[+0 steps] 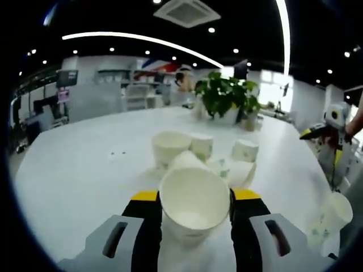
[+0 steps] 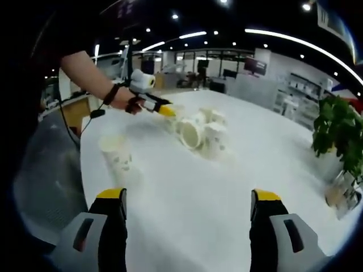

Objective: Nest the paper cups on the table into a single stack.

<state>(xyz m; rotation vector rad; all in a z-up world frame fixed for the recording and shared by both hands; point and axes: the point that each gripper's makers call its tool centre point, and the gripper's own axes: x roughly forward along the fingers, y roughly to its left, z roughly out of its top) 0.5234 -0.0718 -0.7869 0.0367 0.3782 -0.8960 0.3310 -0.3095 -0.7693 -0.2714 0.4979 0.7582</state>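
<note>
left gripper [image 1: 194, 207]: fingers clamp paper cup [image 1: 194, 208] | right gripper [image 2: 188, 212]: fingers apart, hovering

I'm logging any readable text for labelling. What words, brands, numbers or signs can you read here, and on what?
None can be read.
Paper cups: green printed marks, too blurred to read.
Sign on the left wall: pinkish panel, too small to read.
Red and blue banner on the back wall: no legible letters.
Screen on the far wall: too small to read.

Held cup [image 1: 194, 205] base hidden btwn jaws; far cups' [image 2: 199, 131] prints too blurred to read
</note>
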